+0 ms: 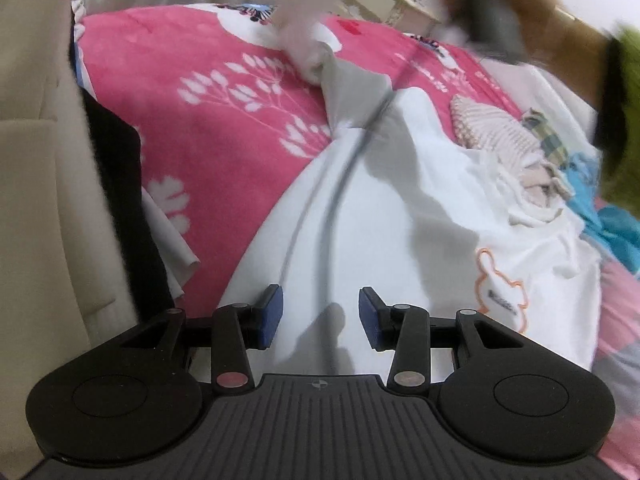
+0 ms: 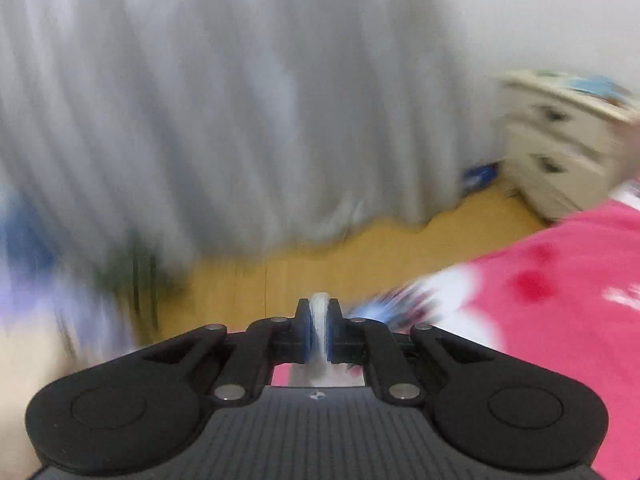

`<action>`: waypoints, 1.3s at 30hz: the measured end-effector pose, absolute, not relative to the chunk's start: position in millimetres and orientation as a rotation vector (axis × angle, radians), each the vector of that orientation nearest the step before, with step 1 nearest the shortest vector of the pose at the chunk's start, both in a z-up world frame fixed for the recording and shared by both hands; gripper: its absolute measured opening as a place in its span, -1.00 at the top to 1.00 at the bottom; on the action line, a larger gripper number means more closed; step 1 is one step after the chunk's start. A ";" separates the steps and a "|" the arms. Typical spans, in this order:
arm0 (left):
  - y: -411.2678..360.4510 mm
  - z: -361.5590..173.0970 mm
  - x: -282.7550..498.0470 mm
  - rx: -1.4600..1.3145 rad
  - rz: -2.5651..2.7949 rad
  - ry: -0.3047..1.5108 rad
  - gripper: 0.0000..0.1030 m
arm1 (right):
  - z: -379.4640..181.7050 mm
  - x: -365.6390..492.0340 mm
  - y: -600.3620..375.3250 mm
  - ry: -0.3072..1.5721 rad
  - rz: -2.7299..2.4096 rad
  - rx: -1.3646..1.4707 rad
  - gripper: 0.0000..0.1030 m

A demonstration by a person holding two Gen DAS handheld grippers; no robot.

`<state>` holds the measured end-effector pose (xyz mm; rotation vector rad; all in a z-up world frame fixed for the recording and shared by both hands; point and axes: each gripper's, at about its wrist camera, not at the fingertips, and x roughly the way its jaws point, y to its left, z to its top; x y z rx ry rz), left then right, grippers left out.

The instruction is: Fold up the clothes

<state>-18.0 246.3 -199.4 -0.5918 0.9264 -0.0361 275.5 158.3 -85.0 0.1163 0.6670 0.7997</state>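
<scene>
- White fabric forms the work item: a white garment (image 1: 360,208) lies spread and creased across the pink blanket (image 1: 208,112), directly ahead of the left gripper (image 1: 320,316).
- Left gripper: fingers spread apart, nothing between the blue pads (image 1: 272,314); it hovers low over the near edge of the garment.
- Right gripper (image 2: 319,330): fingers pressed together, pinching a strip of white cloth (image 2: 320,320). Judged to be the far end of the same garment, seen bunched and lifted in the left wrist view; heavy blur prevents confirmation.
- Progress: no completed fold is visible. The garment appears to be at the straightening stage; all folds remain to be made.
- Further items wait on the bed: a white top with an orange rabbit outline (image 1: 500,280) and a ribbed beige knit (image 1: 492,124).
- Surface: soft bedding, pink with a white floral print.
- Room: grey curtain (image 2: 200,100), wooden floor (image 2: 320,260), cream drawer unit (image 2: 560,152).
</scene>
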 end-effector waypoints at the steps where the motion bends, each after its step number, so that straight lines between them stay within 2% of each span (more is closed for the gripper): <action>1: 247.7 -198.8 -18.8 -0.610 -0.047 0.925 0.19 | -67.4 280.4 128.6 0.627 0.764 0.208 0.84; 4: 249.6 -197.5 -18.0 -0.663 -0.067 0.928 0.19 | -22.1 276.7 57.0 0.493 0.666 0.413 0.84; 9: 239.7 -190.9 -9.0 -0.667 -0.117 0.919 0.18 | 24.4 216.7 -29.5 0.234 0.524 0.629 0.84; 18: 250.0 -148.7 -24.6 -0.827 -0.365 0.842 0.18 | 17.5 205.2 -128.8 0.163 0.237 0.741 0.84; 22: 252.9 -148.0 -24.7 -0.873 -0.366 0.843 0.18 | 9.8 208.5 -157.4 0.178 0.155 0.767 0.84; 28: 255.9 -179.7 -22.4 -0.876 -0.246 0.928 0.18 | 10.2 235.8 -105.9 0.237 0.284 0.783 0.83; 31: 259.2 -189.5 -29.2 -0.867 -0.213 0.945 0.18 | 23.9 258.1 -34.8 0.278 0.452 0.783 0.83; 36: 276.1 -193.3 -43.9 -0.874 -0.152 0.947 0.18 | 13.1 288.4 123.9 0.393 0.737 0.633 0.82; 38: 283.4 -194.9 -48.4 -0.877 -0.127 0.951 0.18 | 7.5 300.6 188.3 0.440 0.848 0.565 0.70; 39: 286.3 -196.8 -50.2 -0.877 -0.116 0.958 0.18 | 4.7 306.7 220.5 0.462 0.903 0.530 0.48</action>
